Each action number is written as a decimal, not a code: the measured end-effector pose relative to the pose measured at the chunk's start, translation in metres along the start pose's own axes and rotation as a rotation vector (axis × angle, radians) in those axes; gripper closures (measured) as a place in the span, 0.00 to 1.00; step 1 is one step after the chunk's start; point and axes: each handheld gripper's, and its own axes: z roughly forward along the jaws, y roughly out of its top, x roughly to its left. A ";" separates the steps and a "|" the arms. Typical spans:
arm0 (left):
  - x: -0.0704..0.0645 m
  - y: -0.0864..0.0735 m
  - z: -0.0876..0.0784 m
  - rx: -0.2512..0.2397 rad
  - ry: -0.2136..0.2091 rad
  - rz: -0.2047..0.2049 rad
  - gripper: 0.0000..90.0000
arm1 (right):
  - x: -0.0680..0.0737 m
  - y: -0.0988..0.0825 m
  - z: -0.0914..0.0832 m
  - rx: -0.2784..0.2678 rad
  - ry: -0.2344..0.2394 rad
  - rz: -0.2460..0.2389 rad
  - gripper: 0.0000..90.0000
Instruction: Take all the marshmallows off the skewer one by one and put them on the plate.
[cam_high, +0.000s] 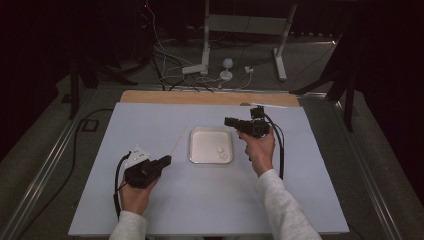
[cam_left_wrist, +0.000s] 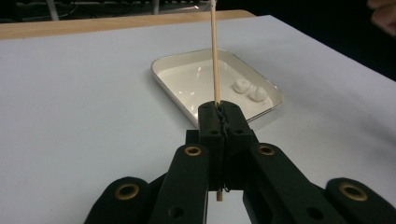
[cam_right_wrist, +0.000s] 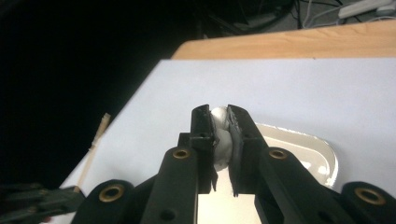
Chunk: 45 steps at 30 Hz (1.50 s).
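Note:
A thin wooden skewer (cam_left_wrist: 215, 51) stands up between the jaws of my left gripper (cam_left_wrist: 220, 109), which is shut on its lower end. In the high view that gripper (cam_high: 167, 160) is left of the white tray (cam_high: 192, 145), and the skewer (cam_high: 177, 147) slants toward the tray's near left corner. Two small white lumps (cam_left_wrist: 241, 86) (cam_left_wrist: 257, 93) lie together in the tray (cam_left_wrist: 187, 88). My right gripper (cam_right_wrist: 218, 114) is shut on a third soft white lump (cam_right_wrist: 223, 140). It hangs above the tray's far right corner (cam_high: 227, 121) and points left.
A white board (cam_high: 150, 125) covers the table, with a wooden strip (cam_high: 200, 97) showing along the far edge. Beyond it are cables and a frame's legs (cam_high: 205, 45) on the floor. Black cables trail from both grippers.

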 end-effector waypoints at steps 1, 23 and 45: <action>0.000 0.000 0.000 -0.003 0.000 -0.005 1.00 | -0.002 -0.001 0.003 0.005 0.001 -0.002 0.91; -0.005 0.000 0.006 -0.009 -0.013 -0.026 1.00 | -0.010 -0.024 0.041 0.142 -0.065 -0.058 0.76; -0.012 0.016 0.018 -0.032 -0.024 -0.050 1.00 | 0.015 -0.034 0.032 0.069 -0.026 -0.224 0.00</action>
